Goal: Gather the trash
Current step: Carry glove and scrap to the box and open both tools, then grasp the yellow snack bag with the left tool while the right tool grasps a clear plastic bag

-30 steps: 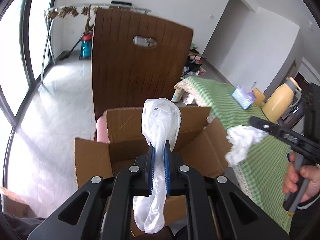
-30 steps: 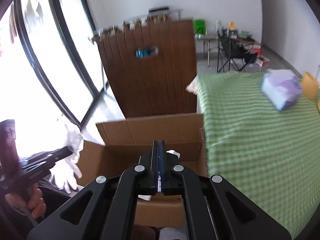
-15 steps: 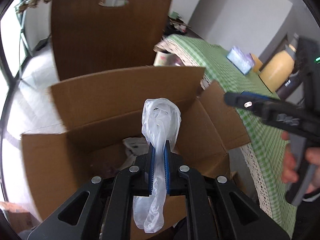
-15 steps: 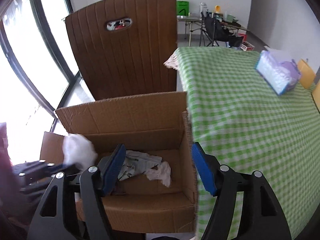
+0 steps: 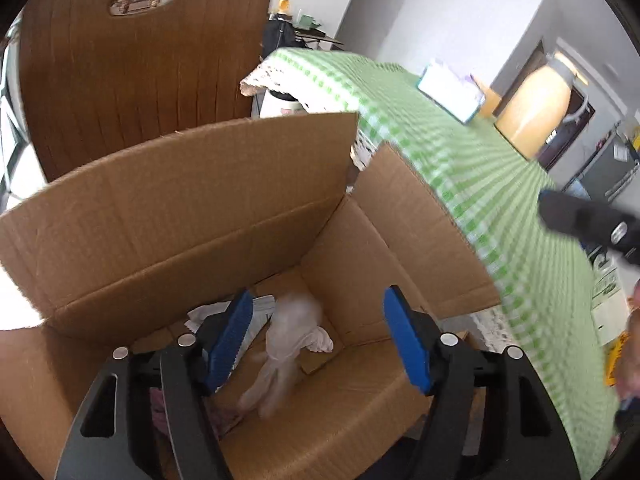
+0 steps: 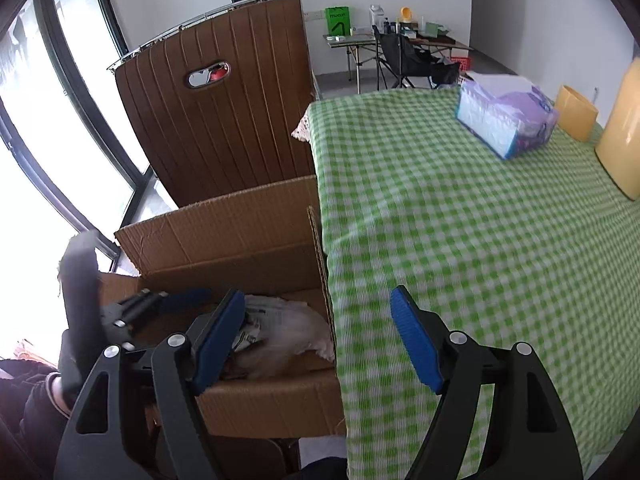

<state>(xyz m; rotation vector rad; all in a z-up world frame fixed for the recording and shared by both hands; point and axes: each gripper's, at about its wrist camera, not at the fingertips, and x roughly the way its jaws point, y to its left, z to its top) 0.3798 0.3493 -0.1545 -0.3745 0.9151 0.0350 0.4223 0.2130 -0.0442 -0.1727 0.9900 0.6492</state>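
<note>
Green-check tablecloth (image 6: 460,220) by window, cardboard box (image 5: 192,200) beside it; left gripper (image 5: 316,338) jaws just opened wide, plastic bag (image 5: 286,340) loose between/below them in box; right gripper (image 6: 316,338) also just opened, empty.

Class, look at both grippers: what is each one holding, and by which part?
Nothing. The left gripper has just opened, and the plastic bag drops loose into the cardboard box. The right gripper, also just opened, is empty.

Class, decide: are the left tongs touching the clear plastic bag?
Apart. The left wrist view shows the plastic bag between the open left tongs, clear of both pads.
</note>
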